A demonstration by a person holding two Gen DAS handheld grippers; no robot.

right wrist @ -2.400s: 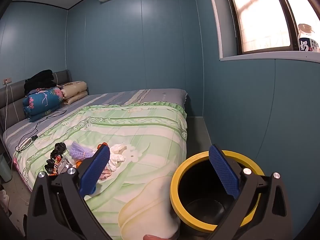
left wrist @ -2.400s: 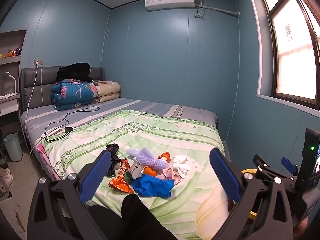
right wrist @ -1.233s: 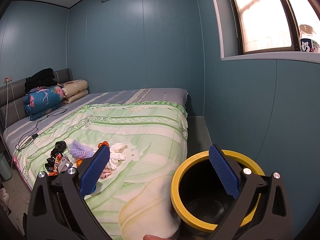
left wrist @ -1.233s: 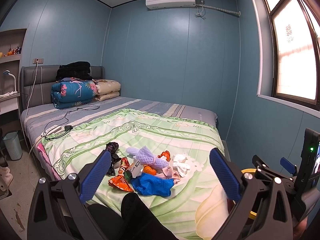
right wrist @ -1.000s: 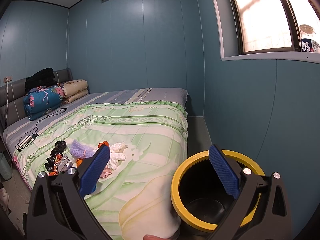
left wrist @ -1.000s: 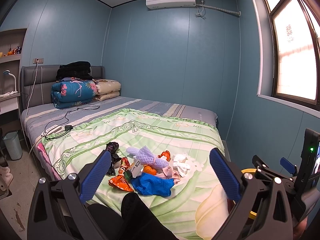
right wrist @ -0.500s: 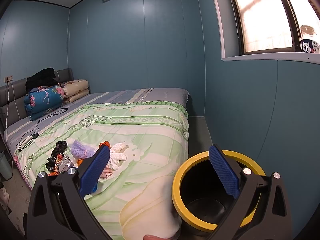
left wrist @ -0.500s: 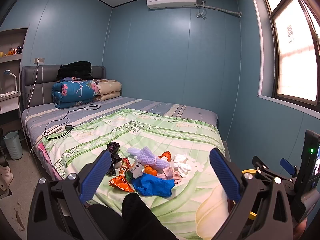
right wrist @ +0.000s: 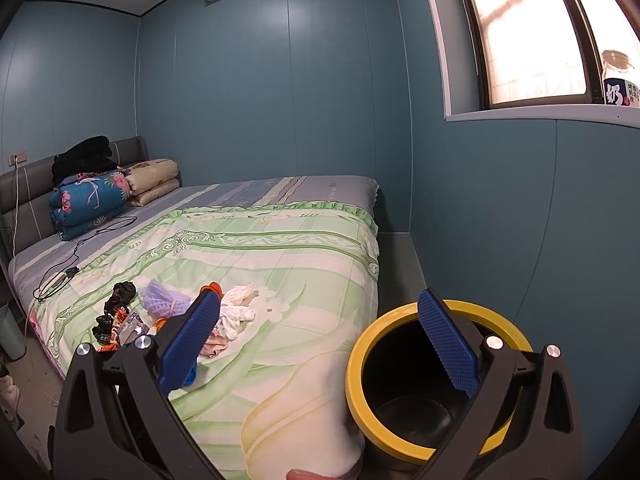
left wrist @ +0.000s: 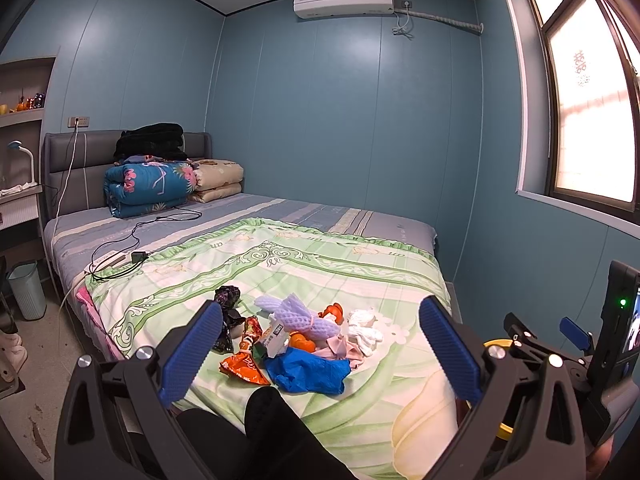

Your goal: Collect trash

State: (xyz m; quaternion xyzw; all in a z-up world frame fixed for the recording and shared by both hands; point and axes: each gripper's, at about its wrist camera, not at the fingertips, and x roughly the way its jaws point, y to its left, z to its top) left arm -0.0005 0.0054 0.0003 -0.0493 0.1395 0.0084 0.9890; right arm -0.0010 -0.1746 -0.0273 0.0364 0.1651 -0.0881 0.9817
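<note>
Beside the bed (right wrist: 280, 248), only the right view shows one yellow-rimmed bin (right wrist: 400, 436) whole — both grippers, left gripper (left wrist: 320, 344) and right gripper (right wrist: 320, 336), gape empty.

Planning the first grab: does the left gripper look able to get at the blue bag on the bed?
Probably yes: the left gripper is open, and the blue bag lies uncovered at the pile's near edge.

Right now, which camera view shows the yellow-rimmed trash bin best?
The right wrist view: the yellow-rimmed trash bin shows its whole rim and dark inside, beside the bed. The left wrist view shows only slivers of its rim behind the right gripper.
</note>
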